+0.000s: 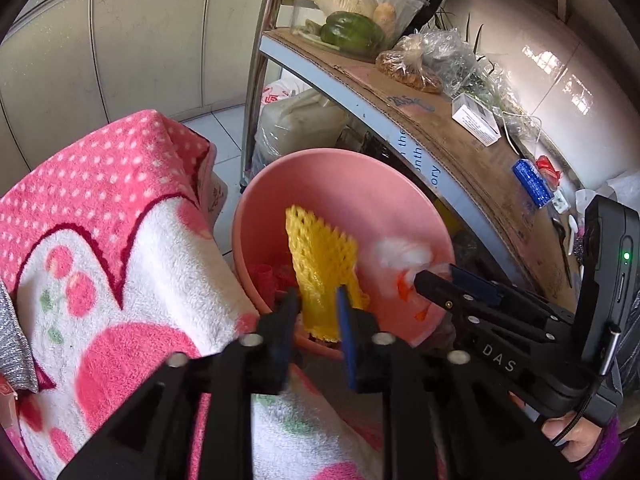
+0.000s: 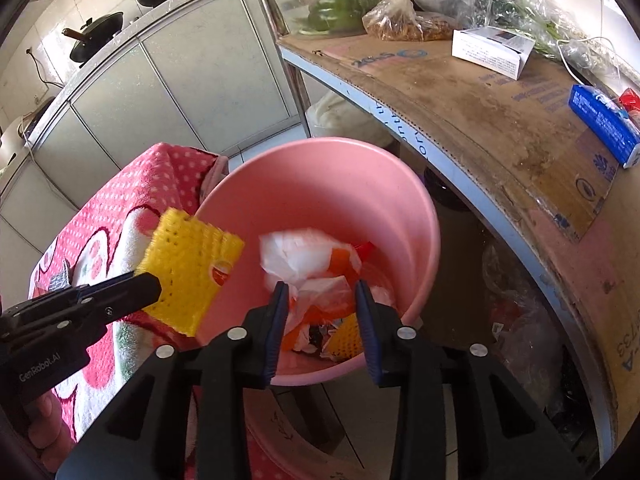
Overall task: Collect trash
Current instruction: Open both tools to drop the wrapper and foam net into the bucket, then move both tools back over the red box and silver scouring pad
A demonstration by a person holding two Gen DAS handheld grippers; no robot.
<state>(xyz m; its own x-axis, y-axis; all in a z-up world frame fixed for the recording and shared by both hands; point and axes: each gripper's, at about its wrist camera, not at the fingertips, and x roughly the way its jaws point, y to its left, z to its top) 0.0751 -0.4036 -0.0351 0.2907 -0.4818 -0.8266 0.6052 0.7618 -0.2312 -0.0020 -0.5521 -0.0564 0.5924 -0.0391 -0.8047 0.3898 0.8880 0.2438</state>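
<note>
A pink plastic bucket (image 1: 340, 184) (image 2: 320, 184) stands beside a pink towel-covered surface. My left gripper (image 1: 318, 304) is shut on a yellow foam net (image 1: 320, 264) and holds it over the bucket's near rim; the net also shows in the right wrist view (image 2: 188, 264). My right gripper (image 2: 322, 294) is open over the bucket, with a crumpled white and orange plastic wrapper (image 2: 308, 264) between and beyond its fingers; I cannot tell if it touches them. The wrapper looks blurred in the left wrist view (image 1: 400, 256). More trash lies at the bucket's bottom (image 2: 340, 336).
A pink and white dotted towel (image 1: 120, 260) covers the surface at left. A cardboard-topped shelf (image 2: 480, 92) at right holds a green pepper (image 1: 352, 32), bags, a white box (image 2: 492, 48) and a blue packet (image 2: 604, 128). Grey cabinets (image 1: 120, 40) stand behind.
</note>
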